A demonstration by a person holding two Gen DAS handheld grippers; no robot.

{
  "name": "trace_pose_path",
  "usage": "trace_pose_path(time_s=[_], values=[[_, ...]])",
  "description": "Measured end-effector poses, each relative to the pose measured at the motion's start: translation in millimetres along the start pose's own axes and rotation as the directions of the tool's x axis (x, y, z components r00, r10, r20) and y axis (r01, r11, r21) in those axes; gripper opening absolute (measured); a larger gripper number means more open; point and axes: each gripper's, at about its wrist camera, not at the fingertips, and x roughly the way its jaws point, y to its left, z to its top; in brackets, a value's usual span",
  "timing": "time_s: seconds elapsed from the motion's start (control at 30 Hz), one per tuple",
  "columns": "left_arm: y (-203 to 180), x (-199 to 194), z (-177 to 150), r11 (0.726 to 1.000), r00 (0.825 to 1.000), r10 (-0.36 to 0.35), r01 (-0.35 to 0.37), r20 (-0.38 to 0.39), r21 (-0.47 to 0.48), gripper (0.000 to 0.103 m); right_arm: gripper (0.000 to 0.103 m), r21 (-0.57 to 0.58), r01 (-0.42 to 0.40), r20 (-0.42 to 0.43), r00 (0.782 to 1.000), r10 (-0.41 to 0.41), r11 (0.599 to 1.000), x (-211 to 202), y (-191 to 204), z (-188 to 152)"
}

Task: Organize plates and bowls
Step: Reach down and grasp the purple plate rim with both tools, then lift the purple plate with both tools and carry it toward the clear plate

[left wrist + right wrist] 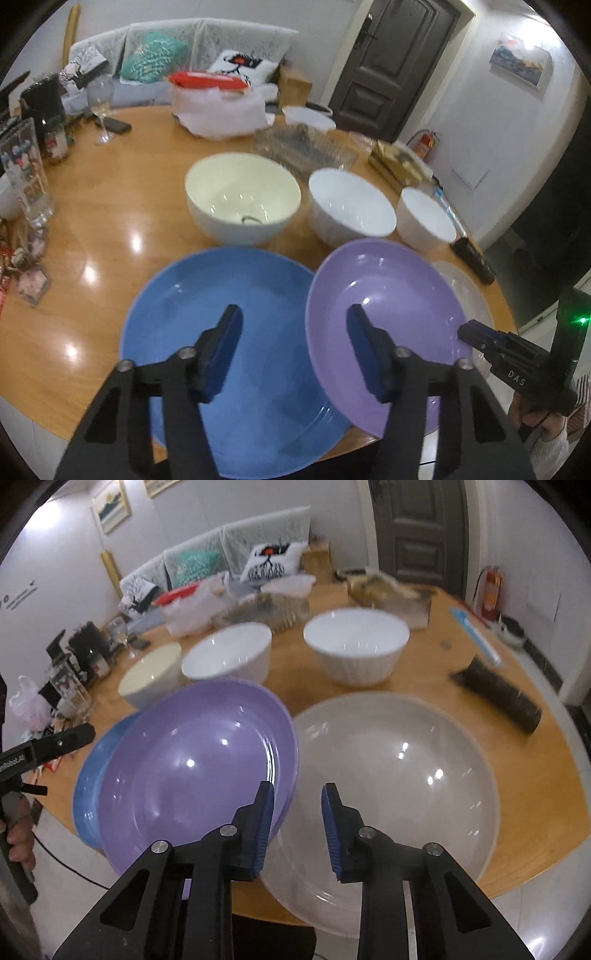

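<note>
A blue plate [236, 328] lies at the table's near edge. A purple plate [391, 295] is tilted, its left rim over the blue plate [88, 775]. A clear plate [399, 775] lies to its right. Behind stand a cream bowl [242, 195] and two white bowls [351, 206] [424, 218]. My left gripper [293, 325] is open above the gap between the blue and purple plates. My right gripper [297, 805] is open, its left finger [264, 812] touching the purple plate's [192, 760] right rim; it also shows in the left wrist view [476, 332].
The round wooden table [122, 206] carries a wine glass [101, 107], a plastic bag [221, 107], a clear tray [303, 147], a dark roll [498, 694] and clutter at the left. A sofa and a door stand behind.
</note>
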Motion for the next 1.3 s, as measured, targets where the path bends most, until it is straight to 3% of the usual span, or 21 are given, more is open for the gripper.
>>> trace_pose_path(time_s=[0.1, 0.17, 0.37, 0.63, 0.93, 1.3], values=[[-1.3, 11.8, -5.5, 1.000, 1.000, 0.003, -0.003, -0.029, 0.005, 0.041, 0.021, 0.006, -0.010, -0.014, 1.000, 0.010, 1.000, 3.1, 5.4, -0.2], [-3.4, 17.9, -8.7, 1.000, 0.999, 0.008, -0.008, -0.051, 0.006, 0.026, 0.017, -0.001, -0.009, -0.018, 1.000, 0.009, 1.000, 6.3, 7.3, -1.0], [-9.3, 26.2, -13.2, 1.000, 0.998, -0.002, 0.003, -0.070, 0.023, 0.006, 0.009, -0.010, -0.018, -0.019, 1.000, 0.018, 1.000, 10.3, 13.3, 0.5], [-34.5, 25.9, -9.0, 0.997, 0.998, -0.004, 0.009, -0.063, 0.082, 0.005, 0.010, -0.008, 0.013, -0.001, 1.000, -0.013, 1.000, -1.3, 2.3, -2.6], [-119.3, 48.2, 4.0, 0.970, 0.996, -0.029, 0.049, -0.087, 0.238, 0.005, 0.010, 0.076, 0.154, 0.036, 0.987, -0.157, 0.985, -34.5, -60.3, -9.6], [-177.8, 81.3, -5.7, 0.922, 0.992, 0.049, -0.001, -0.115, 0.387, 0.006, 0.010, 0.076, 0.250, 0.000, 0.968, -0.250, 0.965, -36.4, -95.3, -18.9]])
